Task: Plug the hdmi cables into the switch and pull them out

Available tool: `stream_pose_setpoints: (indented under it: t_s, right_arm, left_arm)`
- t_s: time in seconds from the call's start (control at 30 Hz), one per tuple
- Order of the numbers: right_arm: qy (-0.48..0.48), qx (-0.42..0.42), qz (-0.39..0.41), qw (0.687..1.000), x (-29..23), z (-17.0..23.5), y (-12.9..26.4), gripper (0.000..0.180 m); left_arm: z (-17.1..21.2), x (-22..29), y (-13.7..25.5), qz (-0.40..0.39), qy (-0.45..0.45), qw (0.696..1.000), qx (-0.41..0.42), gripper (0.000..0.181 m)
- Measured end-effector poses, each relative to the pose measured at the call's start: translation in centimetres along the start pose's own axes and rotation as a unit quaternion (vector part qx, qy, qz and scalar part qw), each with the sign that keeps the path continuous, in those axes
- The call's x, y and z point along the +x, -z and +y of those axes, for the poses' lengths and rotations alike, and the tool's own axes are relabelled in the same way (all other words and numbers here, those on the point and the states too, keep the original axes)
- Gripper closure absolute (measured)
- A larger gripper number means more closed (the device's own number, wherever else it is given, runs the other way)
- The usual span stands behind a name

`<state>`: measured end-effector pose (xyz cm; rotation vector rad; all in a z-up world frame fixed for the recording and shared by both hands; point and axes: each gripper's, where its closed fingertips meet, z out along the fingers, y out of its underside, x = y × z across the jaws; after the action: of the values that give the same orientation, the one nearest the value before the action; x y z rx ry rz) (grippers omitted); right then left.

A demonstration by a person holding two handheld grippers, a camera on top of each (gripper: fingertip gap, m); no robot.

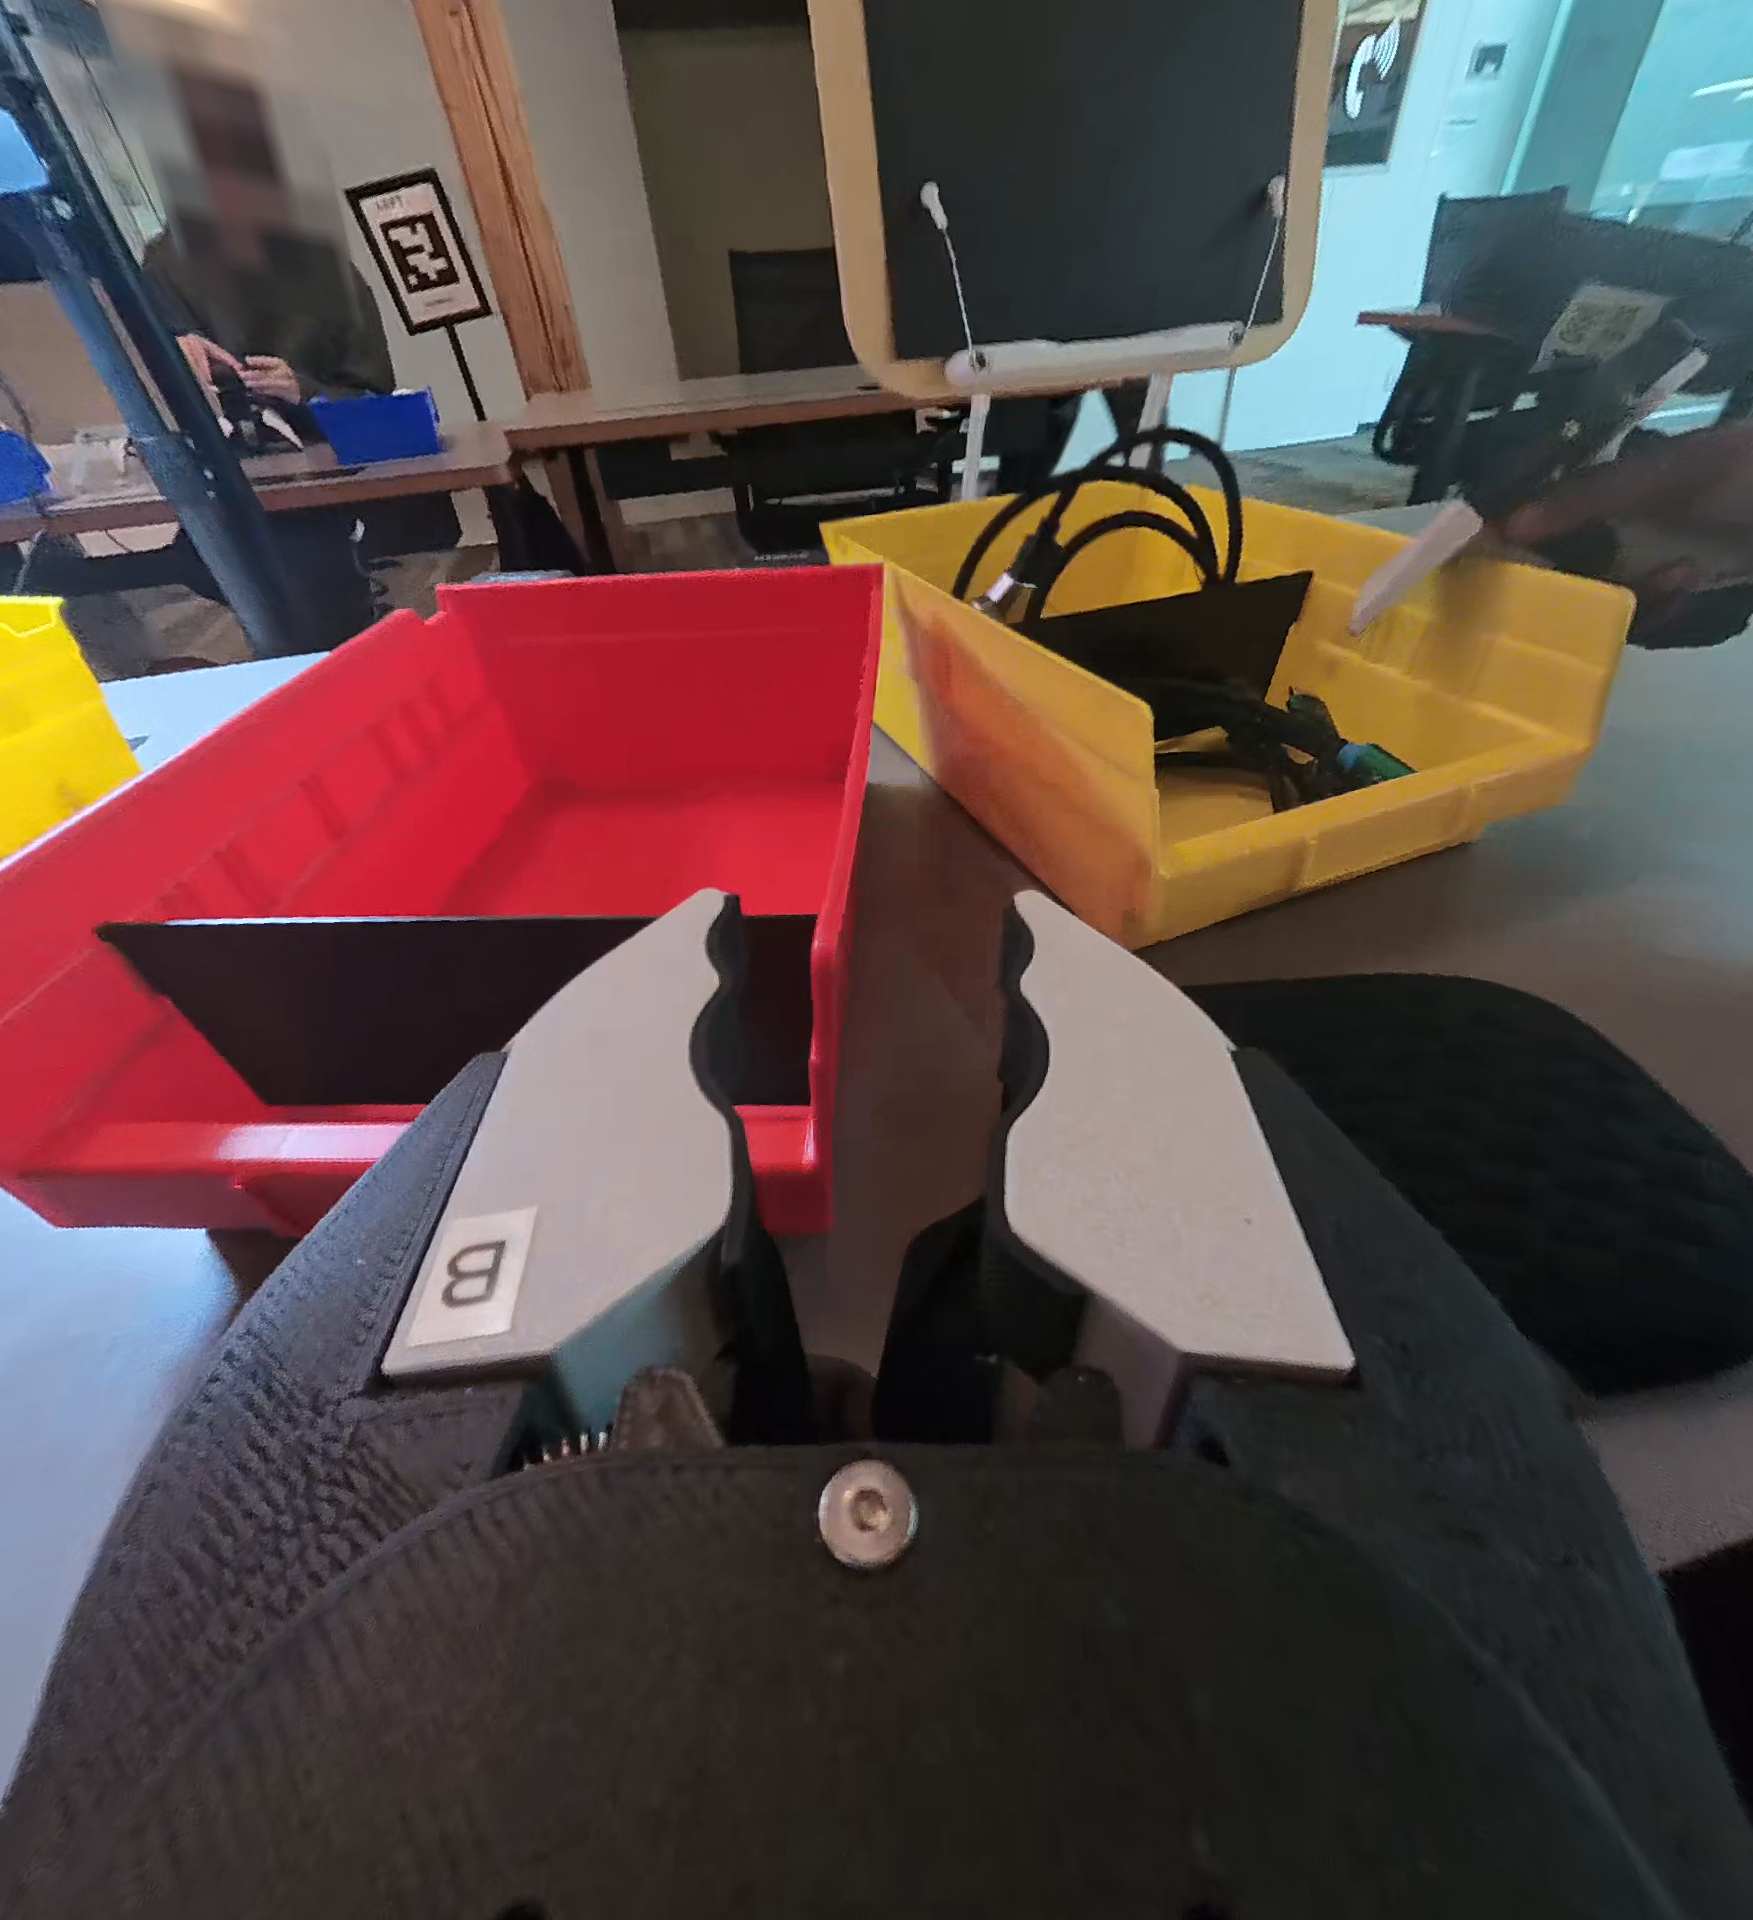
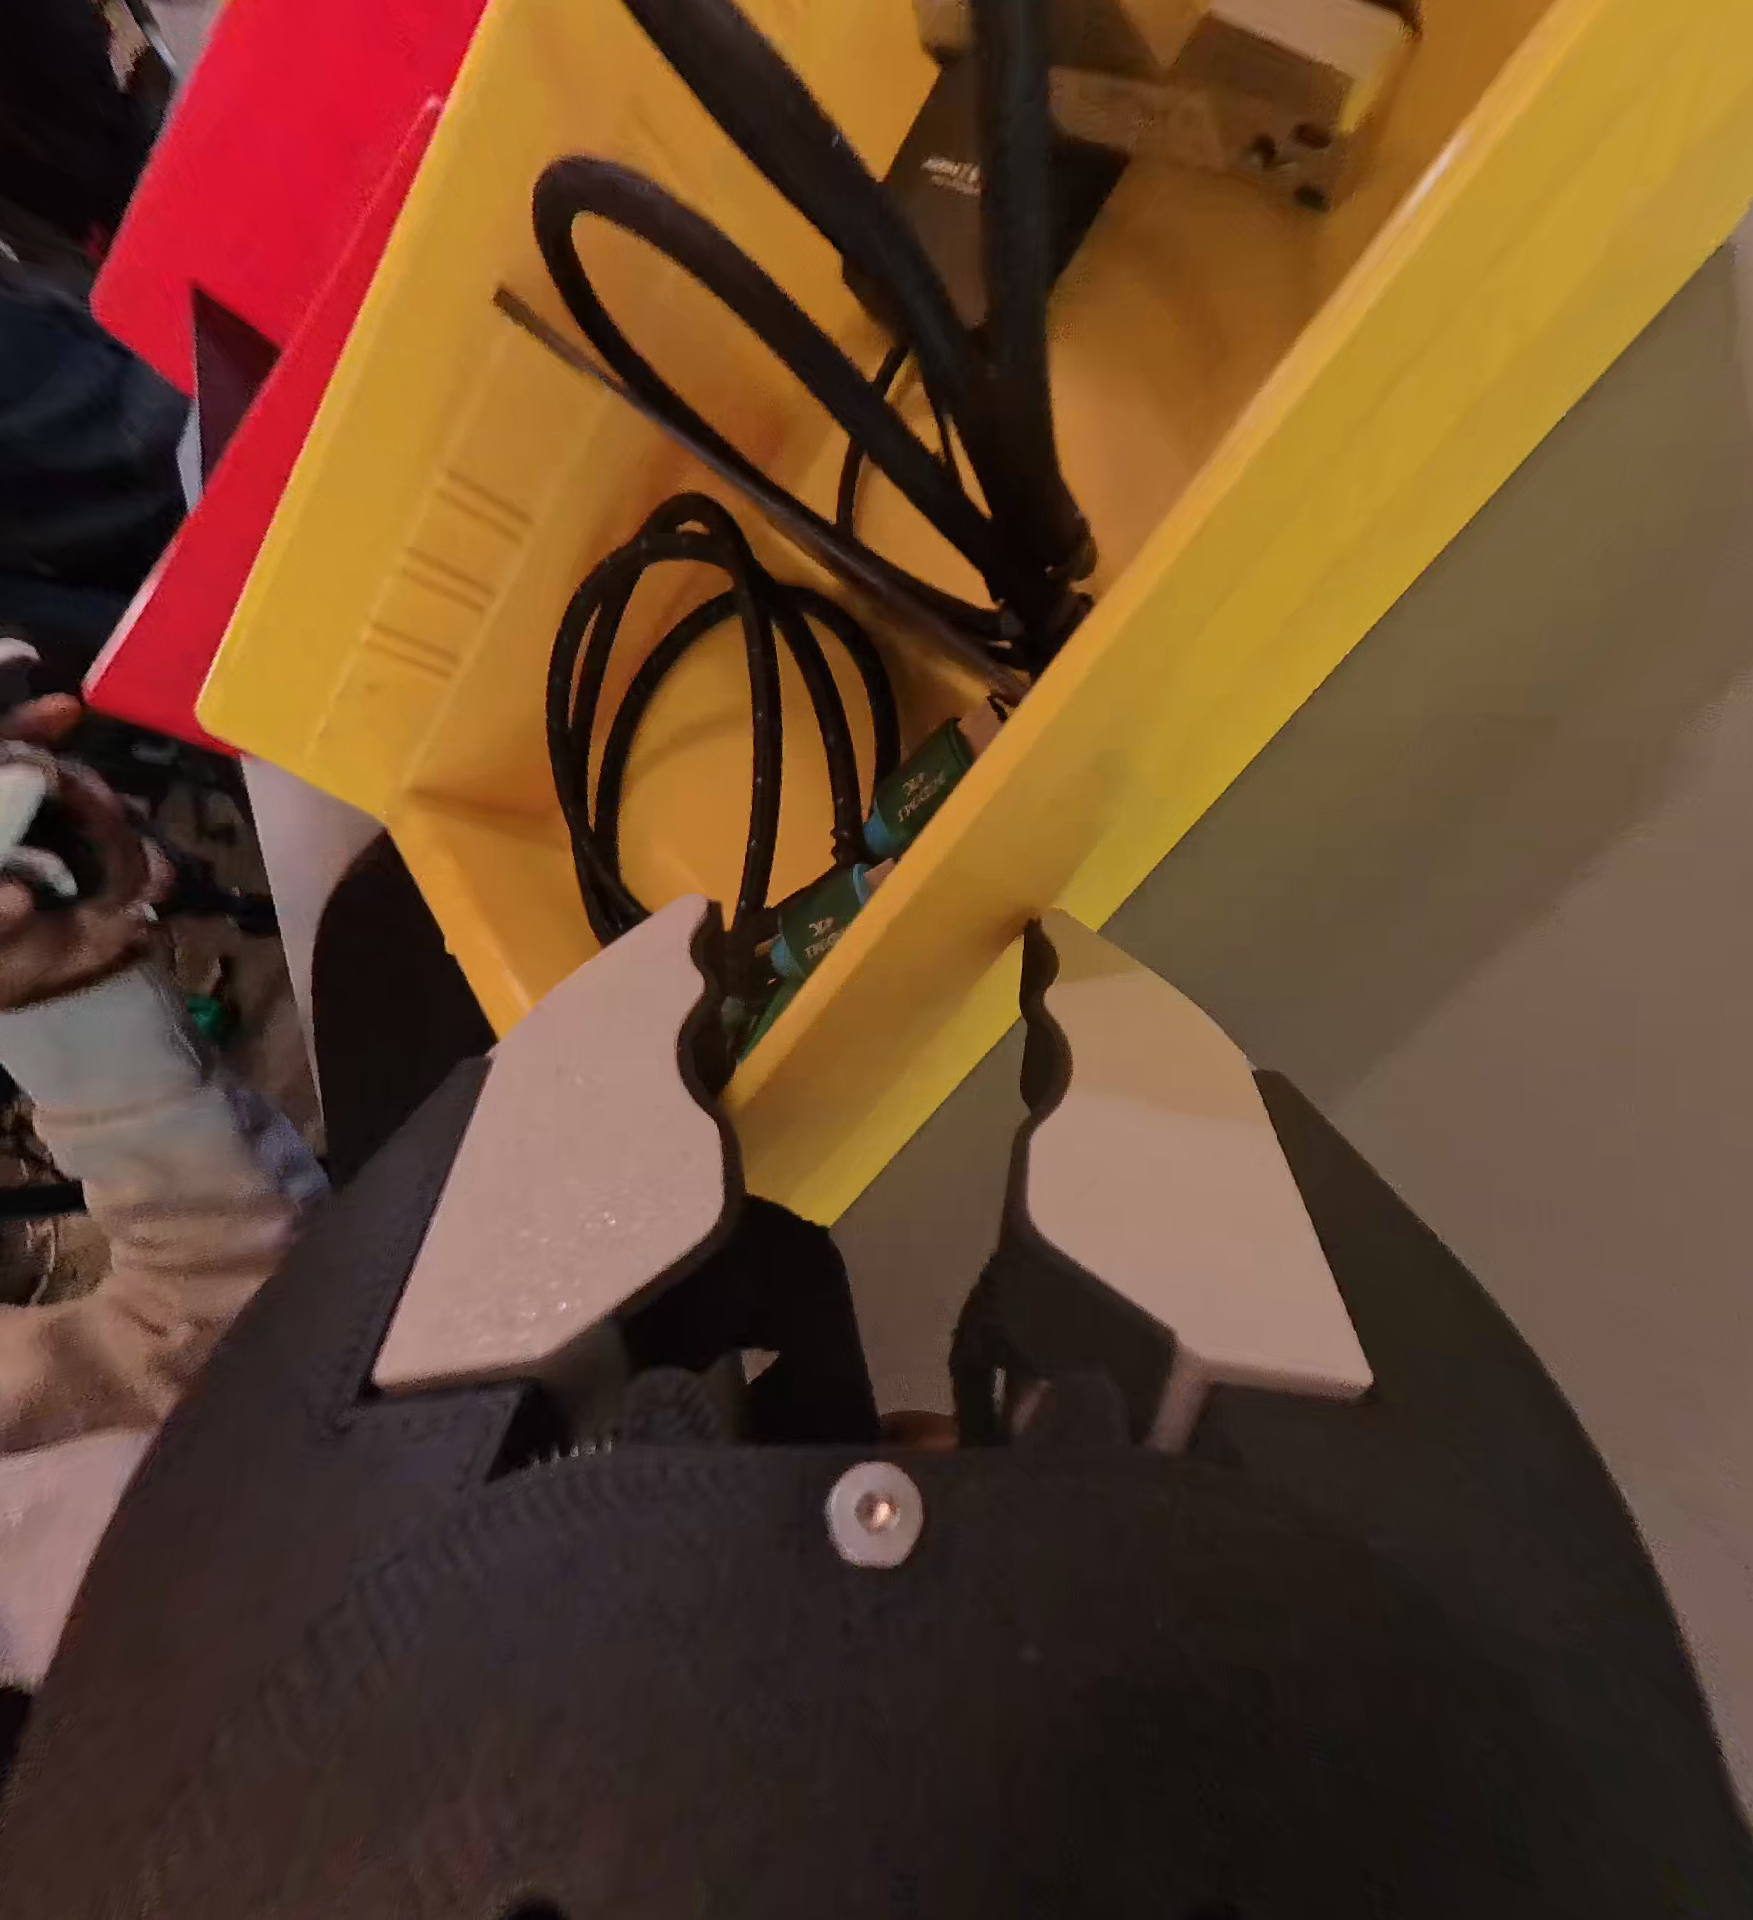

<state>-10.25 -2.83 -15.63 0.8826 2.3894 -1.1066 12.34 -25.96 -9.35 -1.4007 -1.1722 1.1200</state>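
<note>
Both grippers gape empty: the left gripper (image 1: 867, 997) faces the red bin (image 1: 498, 831), the right gripper (image 2: 872, 997) straddles the yellow bin's (image 2: 1215, 644) wall. Coiled HDMI cables (image 2: 674, 727) with teal plugs (image 2: 913, 790) lie inside, beside the black switch (image 1: 1163, 644).

Wooden pillar (image 1: 498, 197), brown desks (image 1: 706, 410) and glass partitions (image 1: 1682, 114) behind grey table (image 1: 1630, 935).
</note>
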Motion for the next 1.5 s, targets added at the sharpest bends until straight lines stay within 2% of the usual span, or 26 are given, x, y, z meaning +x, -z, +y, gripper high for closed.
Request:
stream_pose_setpoints:
  t_s: [0.17,0.33,0.43,0.47,0.5,0.53,0.6,0.67,0.73,0.8,0.87,0.97,1.03,1.07,1.17,1.23,1.43,1.5]
  right_arm:
    - [-0.012,0.053,-0.004,0.999,-1.6,-2.7,-3.2,0.121]
    - [0.008,0.066,-0.009,0.998,-2.5,-5.5,-6.2,0.119]
    - [0.035,0.140,-0.002,0.990,-2.0,-8.4,-7.1,0.120]
    - [0.061,0.185,0.021,0.981,-1.8,-9.5,-6.7,0.130]
    - [0.098,0.244,0.059,0.963,-1.8,-10.7,-5.7,0.139]
    - [0.143,0.315,0.097,0.933,-2.4,-11.9,-4.0,0.140]
    - [0.237,0.454,0.149,0.846,-5.8,-13.3,0.7,0.138]
    - [0.318,0.534,0.155,0.768,-11.0,-12.7,3.6,0.133]
    - [0.345,0.562,0.120,0.742,-15.8,-11.2,3.7,0.117]
    - [0.346,0.559,0.057,0.752,-20.1,-9.3,2.1,0.105]
    - [0.333,0.519,-0.010,0.788,-23.5,-7.2,-1.2,0.103]
    - [0.296,0.424,-0.066,0.854,-25.7,-3.7,-8.1,0.102]
    - [0.283,0.368,-0.066,0.883,-25.6,-1.8,-12.4,0.104]
    - [0.288,0.340,-0.053,0.894,-25.3,-1.1,-14.0,0.109]
    - [0.309,0.311,0.014,0.899,-24.7,-1.3,-15.2,0.124]
    - [0.314,0.299,0.035,0.900,-24.3,-1.1,-15.7,0.127]
    - [0.310,0.271,0.083,0.908,-23.2,-1.2,-16.7,0.128]
    - [0.304,0.256,0.085,0.914,-22.9,-1.2,-17.1,0.132]
  left_arm:
    - [1.2,1.5,-1.5,0.022,-0.003,0.999,-0.034,0.135]
    - [0.2,4.0,-1.9,0.083,0.022,0.996,-0.004,0.137]
    - [-1.1,5.0,-1.5,0.114,0.039,0.992,0.027,0.137]
    - [-1.4,4.7,-1.2,0.103,0.035,0.993,0.036,0.137]
    - [-1.8,3.8,-0.9,0.079,0.030,0.995,0.046,0.136]
    - [-2.1,2.4,-0.5,0.041,0.027,0.997,0.060,0.136]
    - [-2.7,-1.7,0.9,-0.060,0.037,0.993,0.096,0.134]
    - [-2.0,-6.3,2.9,-0.166,0.068,0.977,0.111,0.132]
    - [-0.6,-10.3,5.0,-0.255,0.081,0.958,0.102,0.124]
    - [0.7,-13.4,6.6,-0.308,0.086,0.943,0.093,0.121]
    - [1.9,-15.5,6.9,-0.319,0.094,0.940,0.071,0.119]
    - [3.2,-17.1,4.9,-0.275,0.102,0.956,0.032,0.117]
    - [4.0,-17.4,2.9,-0.239,0.097,0.966,-0.001,0.121]
    - [4.6,-17.6,2.0,-0.231,0.087,0.969,-0.023,0.128]
    - [6.2,-18.9,1.6,-0.266,0.055,0.959,-0.077,0.175]
    - [6.2,-17.4,2.1,-0.237,0.066,0.966,-0.074,0.178]
    - [6.3,-12.0,7.6,-0.252,0.119,0.960,-0.035,0.171]
    - [5.5,-12.4,8.2,-0.264,0.124,0.956,-0.017,0.147]
